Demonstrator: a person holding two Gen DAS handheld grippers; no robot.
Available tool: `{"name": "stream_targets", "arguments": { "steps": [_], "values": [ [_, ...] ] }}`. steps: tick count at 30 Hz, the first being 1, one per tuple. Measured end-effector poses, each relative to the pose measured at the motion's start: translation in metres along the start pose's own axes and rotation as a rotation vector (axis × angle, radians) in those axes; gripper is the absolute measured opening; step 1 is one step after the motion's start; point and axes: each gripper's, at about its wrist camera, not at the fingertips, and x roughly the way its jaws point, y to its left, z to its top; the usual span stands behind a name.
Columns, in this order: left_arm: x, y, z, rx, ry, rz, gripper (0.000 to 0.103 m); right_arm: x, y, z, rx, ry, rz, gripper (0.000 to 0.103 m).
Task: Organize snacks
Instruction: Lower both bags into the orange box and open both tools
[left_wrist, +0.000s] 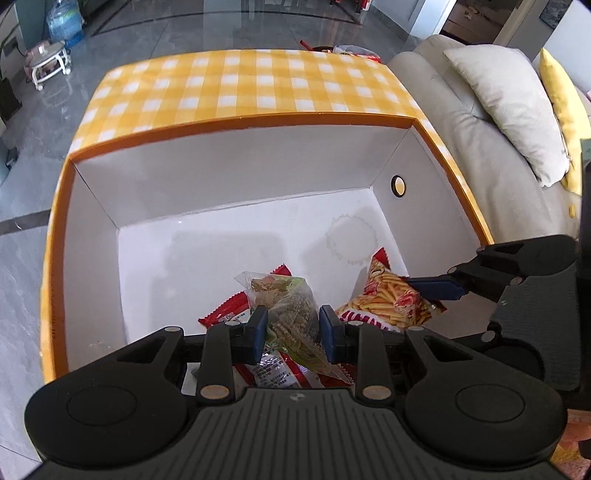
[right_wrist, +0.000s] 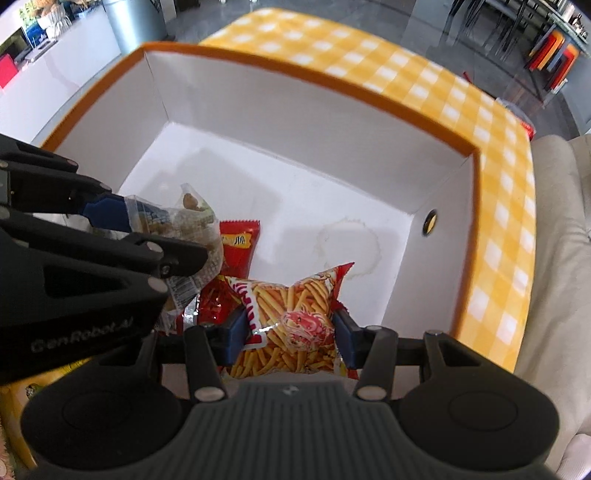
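A white box with an orange rim (left_wrist: 236, 122) sits on a yellow checked cloth; it also shows in the right wrist view (right_wrist: 295, 77). My left gripper (left_wrist: 293, 330) is shut on a clear packet of green-brown snacks (left_wrist: 291, 306), held over the box's near end; the packet also shows in the right wrist view (right_wrist: 192, 221). My right gripper (right_wrist: 290, 334) is shut on a red bag of fry-shaped sticks (right_wrist: 295, 314), also seen in the left wrist view (left_wrist: 388, 299). Red packets (left_wrist: 225, 314) lie on the box floor beneath.
A beige sofa (left_wrist: 480, 122) with a cushion stands right of the box. The yellow checked cloth (left_wrist: 240, 81) stretches beyond the box, with some packets at its far edge (left_wrist: 354, 51). Grey tiled floor lies to the left.
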Motion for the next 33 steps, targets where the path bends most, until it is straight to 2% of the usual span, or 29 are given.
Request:
{"name": "stream_targets", "arguments": {
  "steps": [8,14,21,26,29,33],
  "values": [
    [0.007,0.002,0.004,-0.020,0.011,-0.032,0.033,0.018,-0.007,-0.001,0.024,0.073,0.007,0.049],
    [0.007,-0.001,0.004,-0.007,0.020,-0.011,0.034,0.014,-0.003,-0.001,0.017,0.071,0.001,0.051],
    [-0.007,-0.003,0.004,0.009,-0.010,0.013,0.035,0.006,0.001,-0.002,-0.009,0.058,-0.020,0.052],
    [-0.024,-0.006,0.004,0.025,-0.043,0.029,0.041,-0.012,0.007,-0.002,-0.044,0.021,-0.057,0.060],
    [-0.036,-0.010,0.002,0.041,-0.071,0.054,0.049,-0.022,0.009,-0.001,-0.056,0.004,-0.068,0.068],
    [-0.056,-0.010,-0.004,0.054,-0.113,0.070,0.058,-0.039,0.009,-0.004,-0.024,-0.023,-0.058,0.070]
  ]
}}
